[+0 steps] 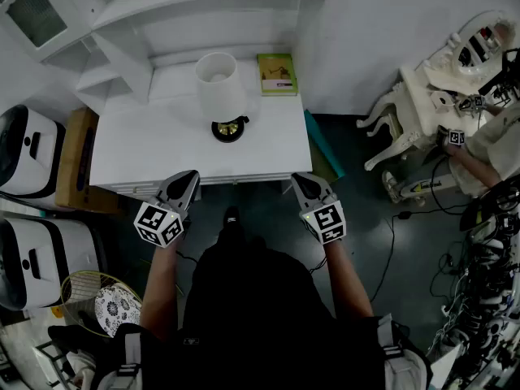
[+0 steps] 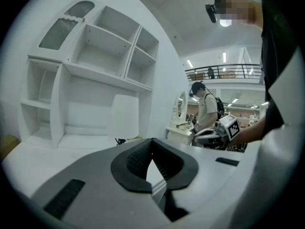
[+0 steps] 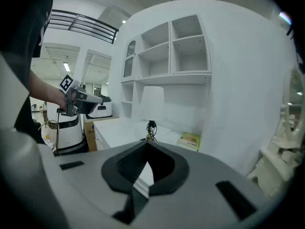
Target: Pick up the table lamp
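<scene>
The table lamp has a white cylindrical shade and a dark round base with a brass ring. It stands upright in the middle of the white desk. The lamp also shows in the left gripper view, and in the right gripper view the lamp stands ahead with its cable hanging. My left gripper hovers over the desk's front edge, left of the lamp and shut on nothing. My right gripper hangs at the front right corner, also shut and empty. Both are well short of the lamp.
A green book lies at the desk's back right. White shelves rise behind the desk. A cardboard box and white machines stand to the left. An ornate white dressing table, a person and cables are at right.
</scene>
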`<action>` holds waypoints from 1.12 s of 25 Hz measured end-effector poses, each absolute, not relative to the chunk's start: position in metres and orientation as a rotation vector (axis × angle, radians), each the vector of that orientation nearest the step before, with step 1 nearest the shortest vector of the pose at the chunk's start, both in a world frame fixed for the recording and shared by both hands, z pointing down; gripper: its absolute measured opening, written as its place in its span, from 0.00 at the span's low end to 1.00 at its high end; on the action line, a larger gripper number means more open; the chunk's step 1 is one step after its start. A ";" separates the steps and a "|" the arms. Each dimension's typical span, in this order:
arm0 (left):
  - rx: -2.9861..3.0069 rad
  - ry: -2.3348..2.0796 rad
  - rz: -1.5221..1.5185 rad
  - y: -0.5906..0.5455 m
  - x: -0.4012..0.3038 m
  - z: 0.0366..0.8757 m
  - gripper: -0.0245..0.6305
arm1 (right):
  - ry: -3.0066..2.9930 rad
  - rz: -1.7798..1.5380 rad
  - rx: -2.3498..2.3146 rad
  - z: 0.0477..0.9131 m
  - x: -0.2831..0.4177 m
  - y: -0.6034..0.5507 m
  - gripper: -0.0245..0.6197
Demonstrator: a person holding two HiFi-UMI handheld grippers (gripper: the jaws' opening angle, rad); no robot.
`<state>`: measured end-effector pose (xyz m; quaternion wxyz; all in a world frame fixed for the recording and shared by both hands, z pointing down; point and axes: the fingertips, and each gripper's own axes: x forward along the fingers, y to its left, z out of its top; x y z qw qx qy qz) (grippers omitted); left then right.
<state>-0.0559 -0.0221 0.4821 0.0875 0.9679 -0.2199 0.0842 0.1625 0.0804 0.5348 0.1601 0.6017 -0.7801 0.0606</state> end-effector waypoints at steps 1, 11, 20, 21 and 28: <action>2.881 -0.657 0.256 -0.023 -0.057 0.483 0.05 | -2.234 0.175 1.719 0.535 0.161 0.081 0.05; 2.874 -0.648 0.272 -0.030 -0.065 0.489 0.05 | -2.243 0.188 1.702 0.539 0.148 0.072 0.05; 2.848 -0.632 0.259 -0.066 -0.086 0.493 0.05 | -2.235 0.194 1.729 0.537 0.128 0.037 0.05; 2.850 -0.627 0.254 -0.071 -0.088 0.493 0.05 | -2.229 0.201 1.726 0.539 0.126 0.032 0.05; 2.881 -0.616 0.207 -0.101 -0.105 0.486 0.05 | -2.249 0.186 1.728 0.545 0.105 -0.014 0.07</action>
